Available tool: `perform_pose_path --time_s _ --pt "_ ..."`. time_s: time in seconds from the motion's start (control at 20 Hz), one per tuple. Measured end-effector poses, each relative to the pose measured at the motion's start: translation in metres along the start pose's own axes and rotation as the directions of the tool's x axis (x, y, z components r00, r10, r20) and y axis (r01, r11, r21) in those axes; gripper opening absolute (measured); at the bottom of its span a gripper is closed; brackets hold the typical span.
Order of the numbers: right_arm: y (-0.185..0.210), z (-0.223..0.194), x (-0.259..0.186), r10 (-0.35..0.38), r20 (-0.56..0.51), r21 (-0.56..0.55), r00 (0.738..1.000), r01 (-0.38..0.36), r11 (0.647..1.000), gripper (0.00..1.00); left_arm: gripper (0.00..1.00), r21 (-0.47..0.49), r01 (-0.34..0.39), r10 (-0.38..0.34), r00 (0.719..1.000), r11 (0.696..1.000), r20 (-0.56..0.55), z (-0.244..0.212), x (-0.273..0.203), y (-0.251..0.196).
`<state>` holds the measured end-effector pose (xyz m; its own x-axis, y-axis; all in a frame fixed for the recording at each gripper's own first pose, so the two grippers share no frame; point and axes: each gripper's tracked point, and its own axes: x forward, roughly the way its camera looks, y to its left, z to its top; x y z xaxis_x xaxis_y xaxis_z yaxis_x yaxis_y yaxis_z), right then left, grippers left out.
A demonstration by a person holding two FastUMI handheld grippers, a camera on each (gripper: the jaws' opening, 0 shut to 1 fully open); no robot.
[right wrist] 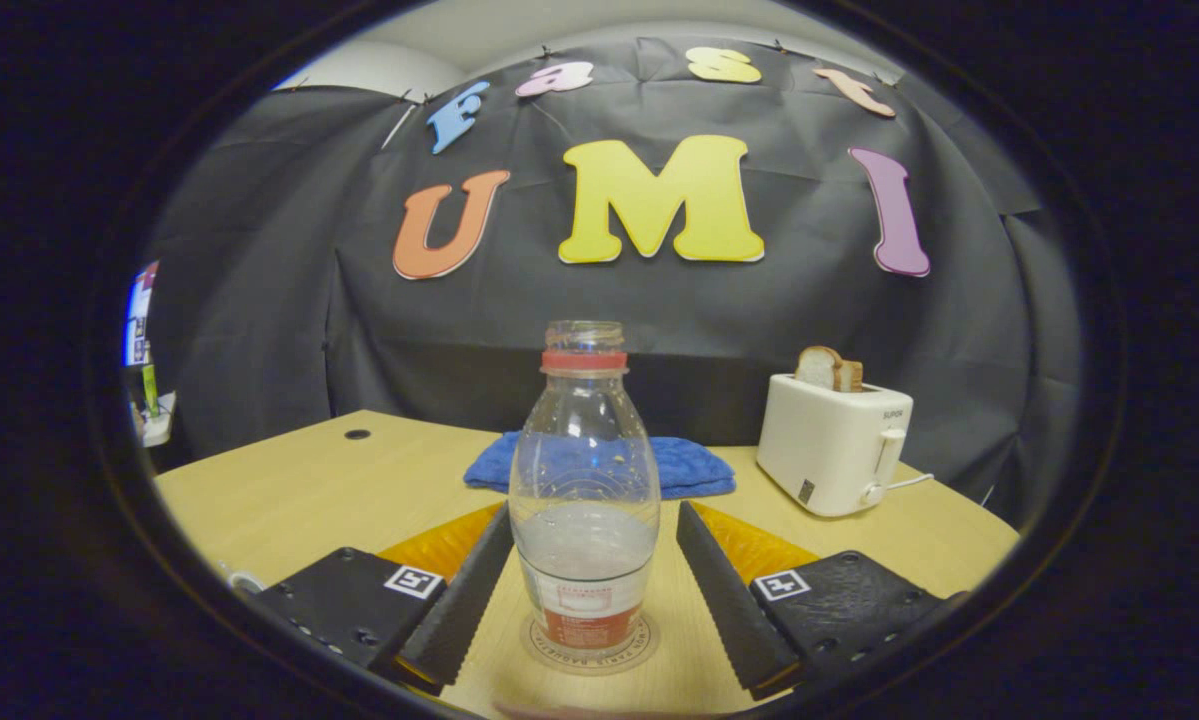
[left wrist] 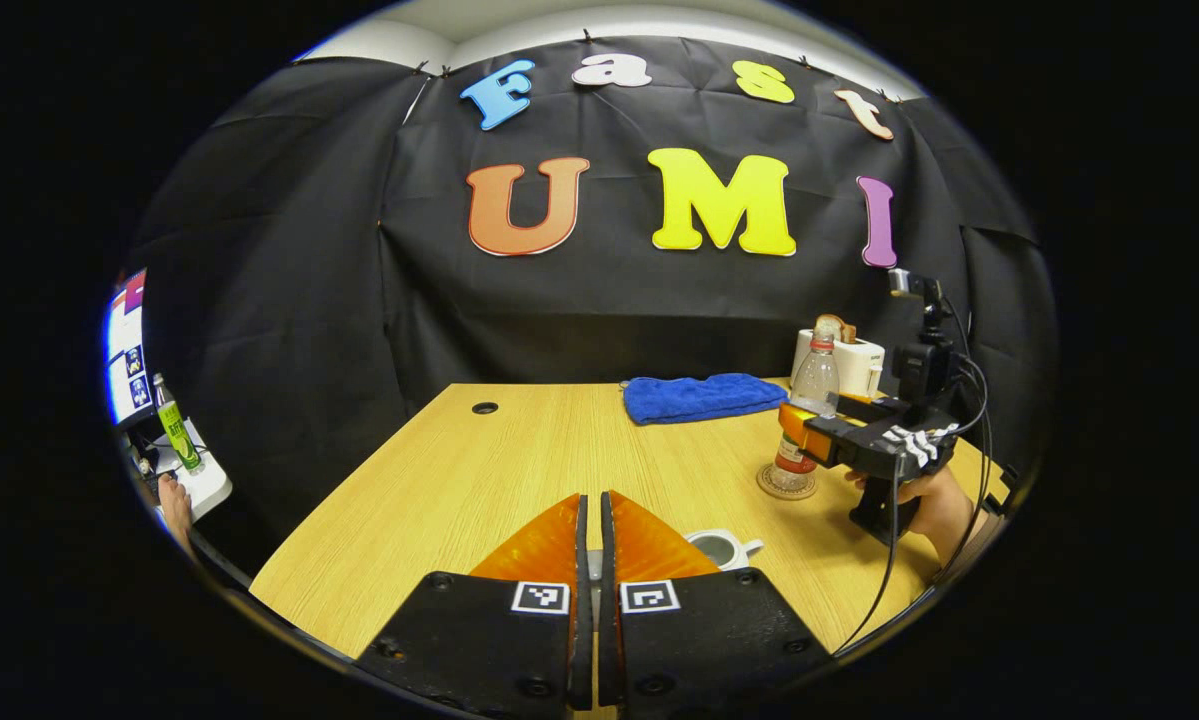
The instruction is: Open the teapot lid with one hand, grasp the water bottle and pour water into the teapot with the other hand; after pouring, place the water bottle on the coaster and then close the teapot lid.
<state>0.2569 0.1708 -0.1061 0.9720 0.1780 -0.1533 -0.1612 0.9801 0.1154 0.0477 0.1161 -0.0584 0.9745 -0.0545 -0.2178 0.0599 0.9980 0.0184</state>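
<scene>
Here the water bottle [right wrist: 585,500], roughly a third full, stands on the coaster [right wrist: 587,645] between the right tool's [right wrist: 587,590] spread fingers; left tool [left wrist: 589,545] clenched empty above the seemingly lidless teapot [left wrist: 719,548].

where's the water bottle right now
The water bottle stands upright on the round coaster between the right tool's open fingers, in front of the blue towel, with the white toaster to its right.
</scene>
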Motion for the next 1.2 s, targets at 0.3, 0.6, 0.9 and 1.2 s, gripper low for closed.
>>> perform_pose_path --time_s 0.3,0.6,0.9,1.2 --pt "-0.011 0.031 -0.044 0.019 0.072 -0.015 0.997 -0.018 1.000 0.95 0.05 0.008 0.021 -0.021 1.000 1.000 -0.012 -0.005 0.008 -0.014" --pt "-0.025 0.041 -0.102 0.061 0.149 -0.087 0.987 -0.048 0.995 0.98 0.05 -0.058 0.156 -0.156 0.988 0.986 0.010 -0.009 0.027 -0.057" --pt "-0.046 0.014 -0.141 0.053 0.165 -0.202 0.985 -0.019 0.979 0.98 0.05 -0.242 0.291 -0.287 0.956 0.925 0.055 -0.021 0.058 -0.098" --pt "-0.059 -0.007 -0.154 0.039 0.157 -0.088 0.987 -0.025 0.996 0.98 0.05 -0.258 0.268 -0.269 0.963 0.928 0.032 -0.037 0.073 -0.103"
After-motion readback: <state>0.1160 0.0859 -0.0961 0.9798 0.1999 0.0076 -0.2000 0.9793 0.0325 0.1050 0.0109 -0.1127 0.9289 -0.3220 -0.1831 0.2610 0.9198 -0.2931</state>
